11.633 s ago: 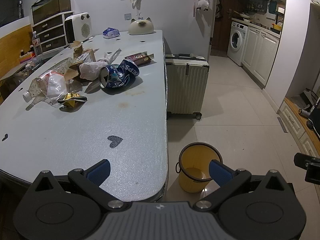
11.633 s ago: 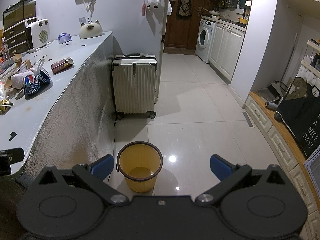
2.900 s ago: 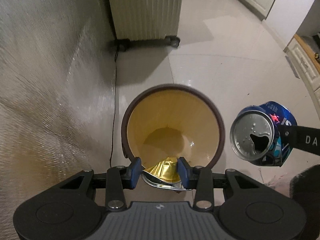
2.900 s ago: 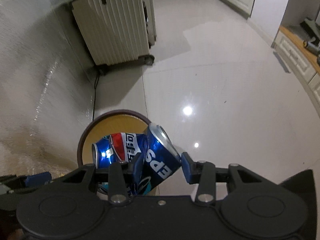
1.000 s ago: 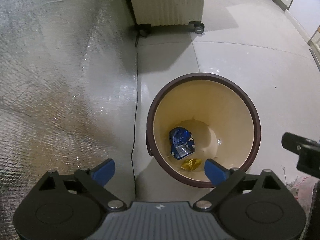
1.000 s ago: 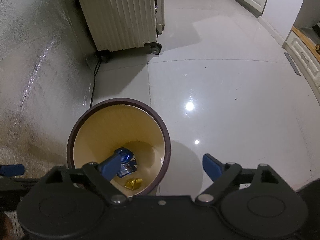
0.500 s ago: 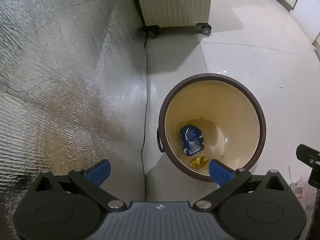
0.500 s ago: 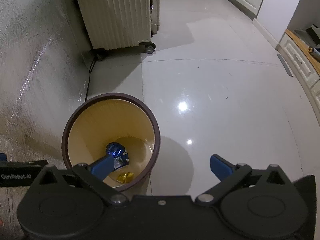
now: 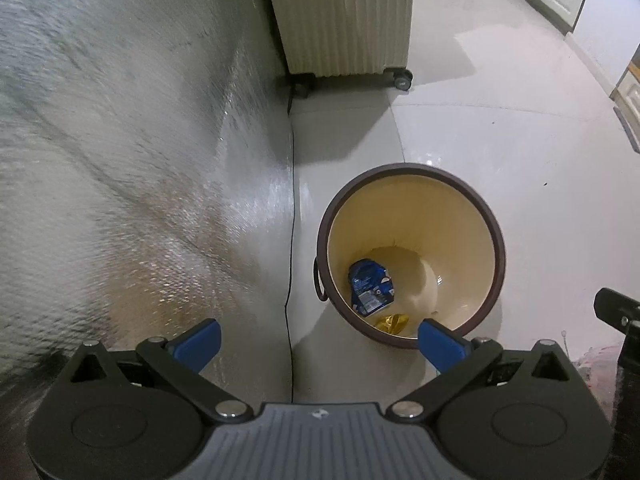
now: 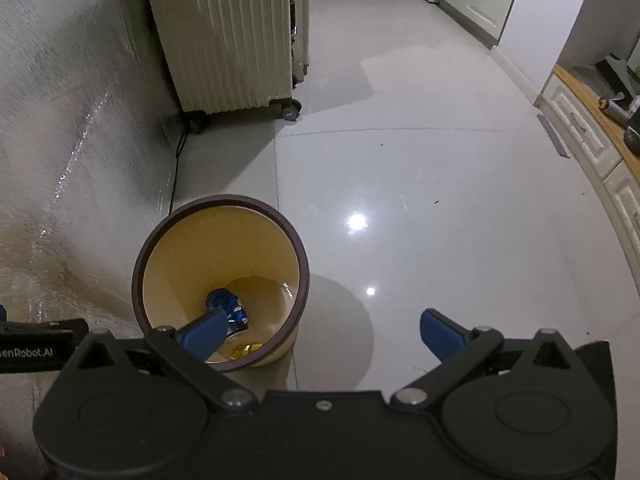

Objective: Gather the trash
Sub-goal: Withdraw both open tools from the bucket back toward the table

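A yellow bin with a brown rim (image 9: 408, 168) stands on the tiled floor; it also shows in the right wrist view (image 10: 224, 200). A crushed blue can (image 9: 370, 286) and a gold wrapper (image 9: 394, 322) lie at its bottom; the right wrist view shows the can (image 10: 228, 304) and the wrapper (image 10: 246, 349) too. My left gripper (image 9: 318, 344) is open and empty, above the floor left of the bin. My right gripper (image 10: 320, 334) is open and empty, its left finger over the bin's near edge.
A cream ribbed suitcase on wheels (image 9: 344, 16) stands behind the bin, also in the right wrist view (image 10: 228, 40). The silver-covered table side (image 9: 120, 140) rises on the left, with a black cable (image 9: 290, 240) along its foot. White cabinets (image 10: 580, 128) line the right.
Both grippers have let go of their trash, the can and wrapper now lying in the bin. Both have since drawn back and risen, so the bin looks smaller and farther.
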